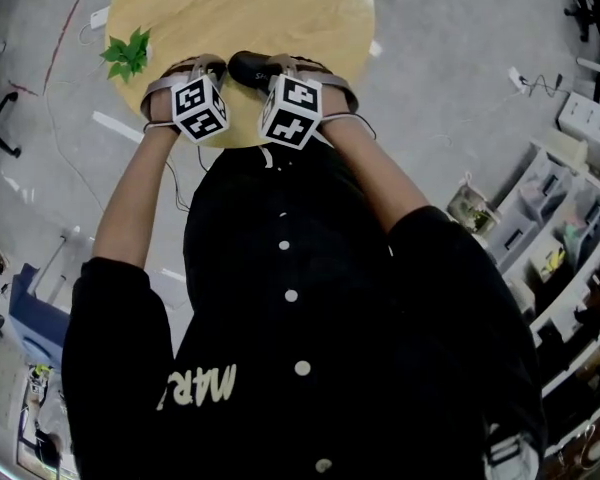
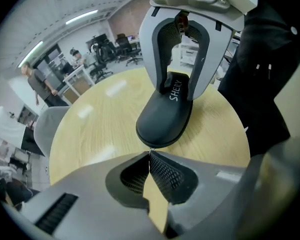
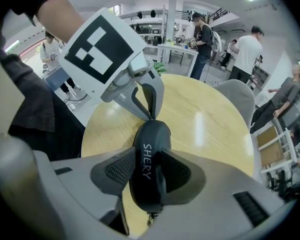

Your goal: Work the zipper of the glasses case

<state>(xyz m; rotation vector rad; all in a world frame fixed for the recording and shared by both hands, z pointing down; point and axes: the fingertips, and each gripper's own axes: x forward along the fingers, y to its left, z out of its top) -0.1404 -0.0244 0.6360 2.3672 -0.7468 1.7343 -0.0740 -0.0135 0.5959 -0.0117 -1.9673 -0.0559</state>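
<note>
1. The glasses case hangs just over the worktop and looks fully closed.
2. Your right claw clamps it across the middle.
3. Your left claw is pressed together, tips touching the case's end. By the look of it, opening is all still ahead.

The head view looks steeply down from above the person onto the near edge of the round table. The left gripper view and the right gripper view sit low and close, facing each other across the case, so both share it and the table.
</note>
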